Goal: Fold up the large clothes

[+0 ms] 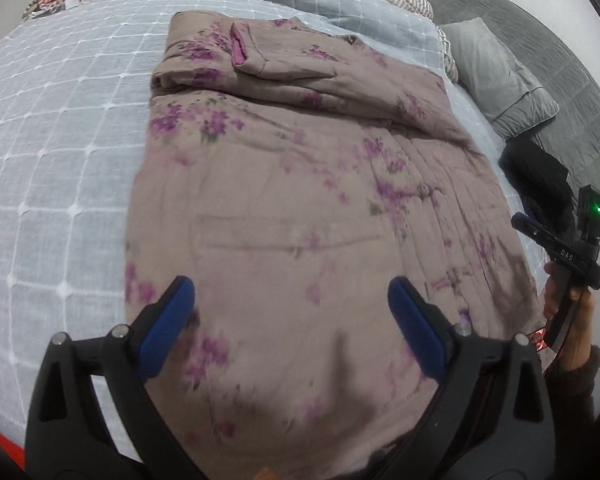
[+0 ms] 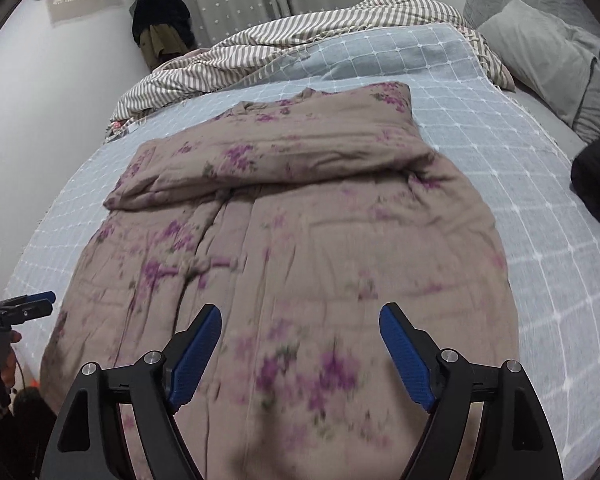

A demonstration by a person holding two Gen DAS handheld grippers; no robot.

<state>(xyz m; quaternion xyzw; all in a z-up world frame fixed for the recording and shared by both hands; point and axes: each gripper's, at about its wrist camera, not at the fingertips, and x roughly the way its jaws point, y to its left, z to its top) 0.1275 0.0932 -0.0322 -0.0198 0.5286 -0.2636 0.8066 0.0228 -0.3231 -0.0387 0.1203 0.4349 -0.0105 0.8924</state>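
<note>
In the left wrist view, the left tongs [image 1: 291, 294] are standing wide and empty at the bottom, the floral quilted garment [image 1: 300, 184] lying mid-frame on the bed [image 1: 60, 140]. In the right wrist view, the right tongs [image 2: 301, 323] are gaping empty over the garment's lower part

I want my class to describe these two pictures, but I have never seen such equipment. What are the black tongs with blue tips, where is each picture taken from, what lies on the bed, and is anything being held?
The tongs are hand-held grippers; a person carries one in each hand, with a camera on each looking along its fingers. One picture comes from the left gripper, the other from the right gripper; each also catches the other at its edge. On the checked bedspread lies a brown flowered garment, its far part already folded over. A striped blanket and grey pillow lie beyond. Both grippers are open above the garment, holding nothing.
</note>
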